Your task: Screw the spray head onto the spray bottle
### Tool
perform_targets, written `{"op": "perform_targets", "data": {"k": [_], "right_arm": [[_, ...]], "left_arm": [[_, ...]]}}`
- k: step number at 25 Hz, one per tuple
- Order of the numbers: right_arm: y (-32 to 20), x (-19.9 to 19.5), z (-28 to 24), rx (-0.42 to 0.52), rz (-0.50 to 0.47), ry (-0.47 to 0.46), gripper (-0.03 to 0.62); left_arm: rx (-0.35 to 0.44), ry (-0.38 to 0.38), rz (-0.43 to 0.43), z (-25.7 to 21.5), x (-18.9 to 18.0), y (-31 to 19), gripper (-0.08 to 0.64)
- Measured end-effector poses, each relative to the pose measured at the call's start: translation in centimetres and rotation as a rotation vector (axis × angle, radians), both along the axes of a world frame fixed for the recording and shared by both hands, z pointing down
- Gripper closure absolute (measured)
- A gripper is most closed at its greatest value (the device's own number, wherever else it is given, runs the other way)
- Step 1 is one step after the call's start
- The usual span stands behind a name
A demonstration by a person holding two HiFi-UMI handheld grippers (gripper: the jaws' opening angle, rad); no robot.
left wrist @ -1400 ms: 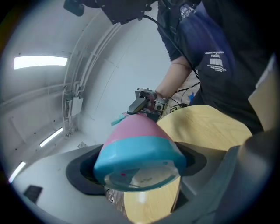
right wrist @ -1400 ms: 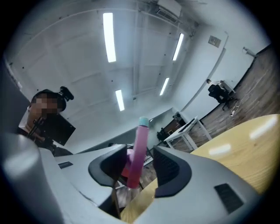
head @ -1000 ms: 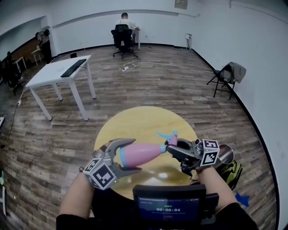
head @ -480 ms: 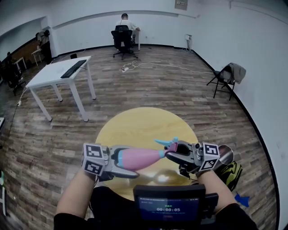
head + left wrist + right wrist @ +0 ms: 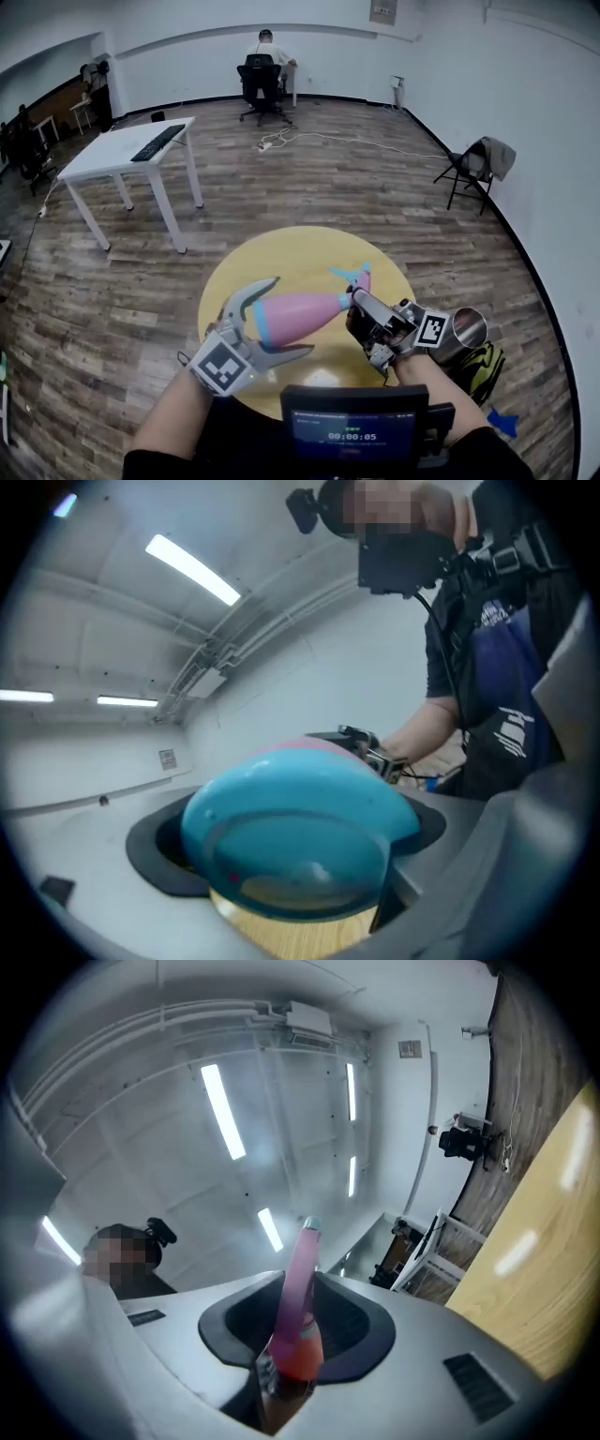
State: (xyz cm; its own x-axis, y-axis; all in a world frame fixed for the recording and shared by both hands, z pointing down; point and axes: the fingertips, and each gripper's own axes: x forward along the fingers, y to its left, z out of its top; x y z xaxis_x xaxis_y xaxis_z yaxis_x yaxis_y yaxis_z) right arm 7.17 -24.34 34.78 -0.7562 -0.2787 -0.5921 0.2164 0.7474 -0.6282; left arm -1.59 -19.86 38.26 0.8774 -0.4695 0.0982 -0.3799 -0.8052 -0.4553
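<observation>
Your left gripper (image 5: 293, 315) has just been opening its jaws, now spread loosely round the bottle (image 5: 309, 313). The bottle lies level over the table, neck pointing right. There your right gripper (image 5: 356, 302) pinches the head (image 5: 356, 277).

From the left gripper view I see only the blue base of the spray bottle (image 5: 291, 827), which hides its neck. In the head view the right gripper (image 5: 358, 302) covers where the spray head (image 5: 354, 276) meets the bottle.
</observation>
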Motion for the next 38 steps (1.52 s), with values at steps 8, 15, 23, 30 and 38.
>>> {"op": "perform_targets", "data": {"k": [8,15,23,30,38], "right_arm": [[0.9,-0.6,2.4,0.122,0.029,0.231,0.469],[6.1,-1.4,-0.9,0.67,0.109,0.421,0.471],[4.2,-2.6,3.0,0.506,0.059,0.606,0.382],[6.2,-4.5,3.8,0.569,-0.035,0.645,0.501],[2.3,0.4,4.0,0.249,-0.032,0.474,0.566]], "left_arm": [[-0.268,0.028,0.15,0.8,-0.1,1.0,0.029],[-1.269,0.412,0.526,1.4,0.1,3.4,0.029],[-0.626,0.154,0.284,1.3,-0.7,2.4,0.029],[-0.733,0.344,0.315,-1.3,-1.2,1.8,0.026],[-0.452,0.317,0.113,-1.5,-5.5,0.5,0.021]]}}
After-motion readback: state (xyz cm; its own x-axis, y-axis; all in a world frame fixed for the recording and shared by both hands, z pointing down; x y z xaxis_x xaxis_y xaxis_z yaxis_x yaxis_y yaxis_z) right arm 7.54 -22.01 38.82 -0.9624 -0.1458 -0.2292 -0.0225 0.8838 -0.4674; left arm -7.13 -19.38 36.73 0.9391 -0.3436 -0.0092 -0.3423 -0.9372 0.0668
